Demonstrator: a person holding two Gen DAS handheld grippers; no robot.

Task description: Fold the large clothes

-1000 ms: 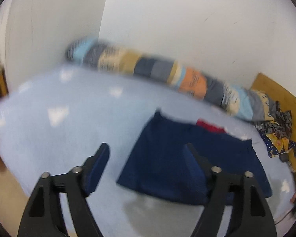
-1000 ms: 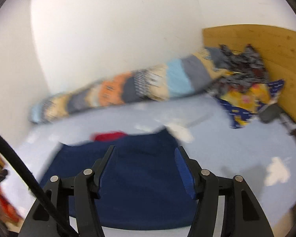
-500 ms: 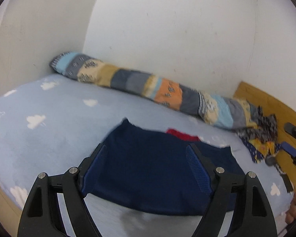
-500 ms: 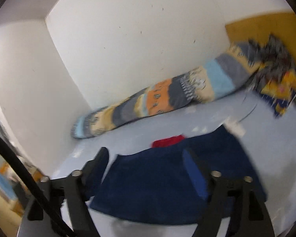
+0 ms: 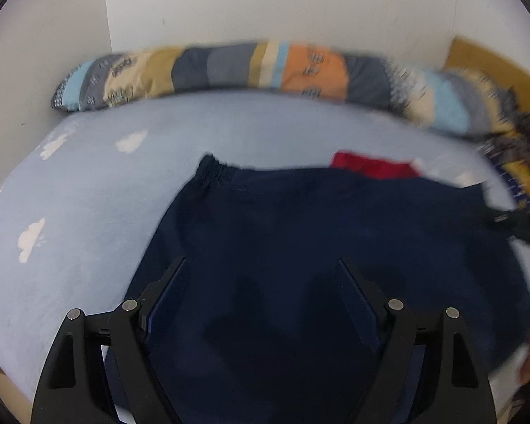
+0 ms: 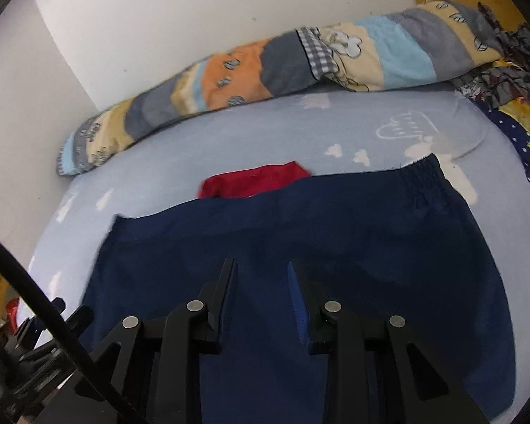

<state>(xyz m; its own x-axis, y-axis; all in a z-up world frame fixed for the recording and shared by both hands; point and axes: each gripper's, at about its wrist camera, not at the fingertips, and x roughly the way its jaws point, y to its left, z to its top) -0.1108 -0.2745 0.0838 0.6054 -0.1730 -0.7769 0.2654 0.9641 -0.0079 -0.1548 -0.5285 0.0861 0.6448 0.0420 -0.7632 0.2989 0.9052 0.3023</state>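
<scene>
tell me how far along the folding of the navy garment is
Done: the navy garment lies spread flat on the cloud-print sheet, its elastic waistband at one end. In hand: left gripper is open above the cloth; right gripper is closing, nothing visibly pinched between its fingers. Left: gripping an edge and making every fold.

Red cloth (image 6: 254, 182): mostly hidden beneath navy garment (image 6: 300, 233); kind not determinable.
Navy garment: near edge cut off by frame bottom, partly masked by fingers (image 6: 229, 282).
Patterned pile (image 5: 523, 148), left wrist view: motion-blurred, contents unreadable.
Dark object (image 5: 516, 222) at right edge, same view: smeared, unidentifiable.
Clutter (image 6: 3, 304) beyond bed, lower left: cropped, indistinct.
</scene>
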